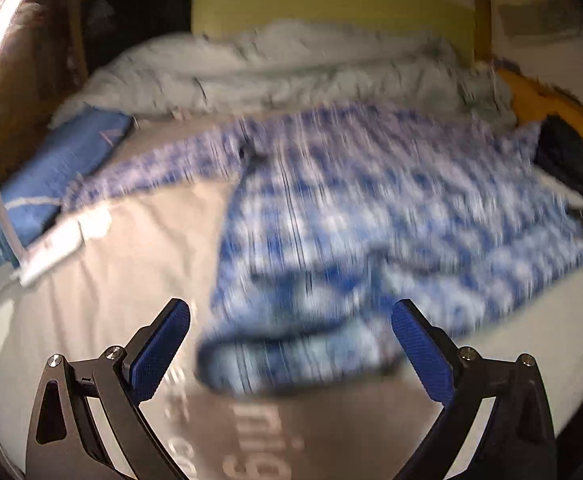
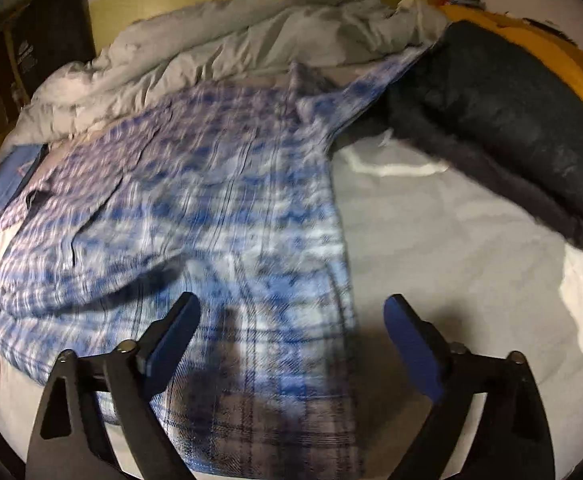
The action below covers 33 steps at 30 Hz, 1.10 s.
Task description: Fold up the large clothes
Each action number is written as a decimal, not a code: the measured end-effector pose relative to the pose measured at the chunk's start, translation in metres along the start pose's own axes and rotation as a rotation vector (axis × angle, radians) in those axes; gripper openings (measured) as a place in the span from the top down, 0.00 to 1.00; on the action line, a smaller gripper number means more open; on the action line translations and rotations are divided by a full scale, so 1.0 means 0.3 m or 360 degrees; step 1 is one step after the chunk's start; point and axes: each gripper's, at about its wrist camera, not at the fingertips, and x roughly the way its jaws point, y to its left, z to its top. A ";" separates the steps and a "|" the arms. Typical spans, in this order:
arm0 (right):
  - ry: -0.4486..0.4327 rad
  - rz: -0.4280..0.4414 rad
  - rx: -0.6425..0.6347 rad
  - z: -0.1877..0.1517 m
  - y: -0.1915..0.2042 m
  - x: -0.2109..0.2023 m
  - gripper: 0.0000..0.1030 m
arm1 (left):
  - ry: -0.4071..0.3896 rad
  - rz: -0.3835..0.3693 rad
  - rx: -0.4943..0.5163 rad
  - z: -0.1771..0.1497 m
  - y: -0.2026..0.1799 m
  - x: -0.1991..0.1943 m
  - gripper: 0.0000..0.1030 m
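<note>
A blue and white plaid shirt [image 1: 371, 208] lies spread on the bed, blurred in both views. In the left wrist view its near hem is bunched and partly turned over just ahead of my left gripper [image 1: 291, 312], whose jaws stand wide apart with nothing between the blue pads [image 1: 159, 356]. In the right wrist view the shirt [image 2: 195, 208] runs from the far duvet down to the frame's bottom. My right gripper [image 2: 291, 312] hangs open above the shirt's right edge, its left finger over the cloth and its right finger over bare sheet.
A crumpled grey duvet [image 1: 275, 68] lies along the far side of the bed. A dark folded garment [image 2: 503, 128] sits at the right, a blue item [image 1: 51, 176] at the left with a white cable and plug [image 1: 51, 248]. The sheet [image 2: 451, 248] is pale grey.
</note>
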 end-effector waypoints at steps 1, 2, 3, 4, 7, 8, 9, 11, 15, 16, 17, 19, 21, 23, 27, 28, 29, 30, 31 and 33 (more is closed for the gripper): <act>0.0023 0.0004 -0.0009 -0.002 0.004 0.011 0.16 | 0.0038 0.0011 0.0001 -0.007 -0.001 0.018 0.01; 0.0037 0.0008 -0.0014 -0.006 0.009 0.019 0.17 | 0.0092 0.0040 -0.0010 -0.005 0.007 0.046 0.01; 0.0048 0.0014 -0.0020 -0.007 0.013 0.026 0.22 | 0.0140 0.0063 -0.0043 -0.001 0.026 0.075 0.02; 0.0057 0.0022 -0.0028 -0.007 0.017 0.032 0.30 | 0.0150 0.0048 -0.0078 0.001 0.050 0.094 0.13; 0.0047 -0.0017 -0.0065 -0.013 0.023 0.032 0.71 | 0.0192 -0.0040 -0.0177 0.024 0.106 0.147 0.95; 0.0019 -0.0049 -0.0073 -0.011 0.020 0.027 0.83 | 0.0161 -0.0072 -0.0208 0.035 0.125 0.153 0.95; -0.0011 -0.0063 -0.0064 -0.006 0.014 0.018 0.94 | 0.0125 -0.0071 -0.0220 0.048 0.139 0.152 0.96; -0.0106 -0.0019 -0.0001 0.009 -0.009 -0.017 0.96 | 0.0024 -0.0078 -0.0268 0.088 0.166 0.127 0.96; -0.0353 -0.0024 0.0047 0.032 -0.023 -0.116 0.96 | -0.0084 -0.0138 -0.0424 0.189 0.237 0.116 0.96; -0.0347 -0.0050 0.0031 0.037 -0.015 -0.112 0.96 | -0.0055 -0.0110 -0.0431 0.210 0.246 0.147 0.96; -0.0294 -0.0067 0.0010 0.040 -0.010 -0.084 0.96 | -0.0017 -0.0094 -0.0423 0.219 0.245 0.182 0.96; -0.0168 -0.0108 0.0011 0.036 -0.008 -0.017 0.96 | 0.0093 -0.0043 -0.0387 0.219 0.235 0.280 0.95; -0.0053 -0.0146 0.0011 0.022 -0.008 0.051 0.96 | 0.0183 -0.0002 -0.0322 0.180 0.203 0.343 0.95; -0.0033 -0.0175 -0.0014 0.017 -0.004 0.068 0.94 | 0.0171 0.0051 -0.0233 0.157 0.177 0.357 0.93; -0.0088 -0.0235 -0.0050 0.022 0.003 0.043 0.81 | 0.0073 0.0298 -0.0103 0.146 0.131 0.320 0.49; -0.0096 -0.0249 -0.0052 0.019 0.005 0.036 0.79 | 0.0042 0.0318 -0.0095 0.143 0.128 0.310 0.33; -0.0104 -0.0262 -0.0057 0.017 0.007 0.029 0.78 | 0.0001 0.0330 -0.0081 0.144 0.120 0.293 0.32; -0.0112 -0.0274 -0.0064 0.016 0.008 0.023 0.77 | -0.0040 0.0331 -0.0059 0.143 0.105 0.270 0.32; -0.0121 -0.0281 -0.0070 0.013 0.009 0.015 0.75 | -0.0075 0.0327 -0.0040 0.142 0.091 0.246 0.32; -0.0147 -0.0279 -0.0074 0.008 0.013 -0.005 0.66 | -0.0157 0.0323 -0.0008 0.141 0.058 0.192 0.31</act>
